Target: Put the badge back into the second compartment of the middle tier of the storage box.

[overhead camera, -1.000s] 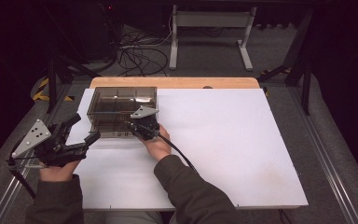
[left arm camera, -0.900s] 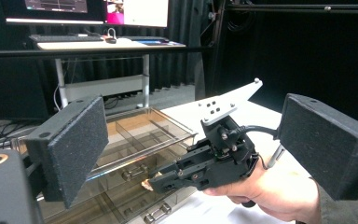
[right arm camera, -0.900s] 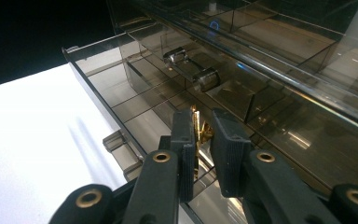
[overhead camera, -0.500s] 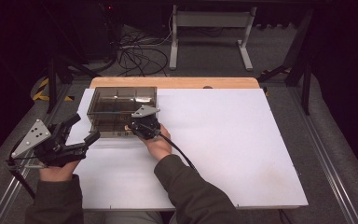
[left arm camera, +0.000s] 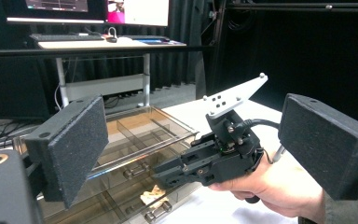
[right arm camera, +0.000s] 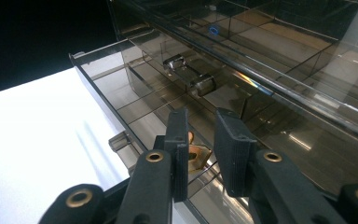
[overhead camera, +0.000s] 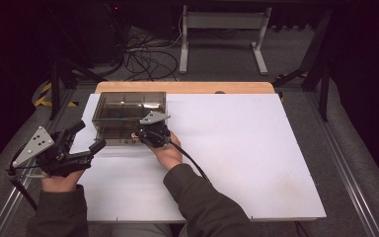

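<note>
A smoky clear drawer box (overhead camera: 128, 106) stands at the back left of the white tabletop (overhead camera: 237, 148). My right gripper (overhead camera: 137, 136) points at its front face, jaws a narrow gap apart with nothing held between them. In the right gripper view the gripper (right arm camera: 200, 121) hovers over a pulled-out lower drawer (right arm camera: 102, 93), and a small tan object (right arm camera: 196, 155) lies in it below the gap. A metal drawer handle (right arm camera: 186, 70) sits just beyond. My left gripper (overhead camera: 90, 136) is wide open and empty, left of the box. Its view shows the right gripper (left arm camera: 168, 175) and the tan object (left arm camera: 153, 193).
A wooden strip (overhead camera: 187, 87) runs along the table's far edge. Cables (overhead camera: 143, 54) and a metal stand (overhead camera: 222, 29) lie on the floor behind. A desk with monitors (left arm camera: 98, 28) is in the background of the left gripper view.
</note>
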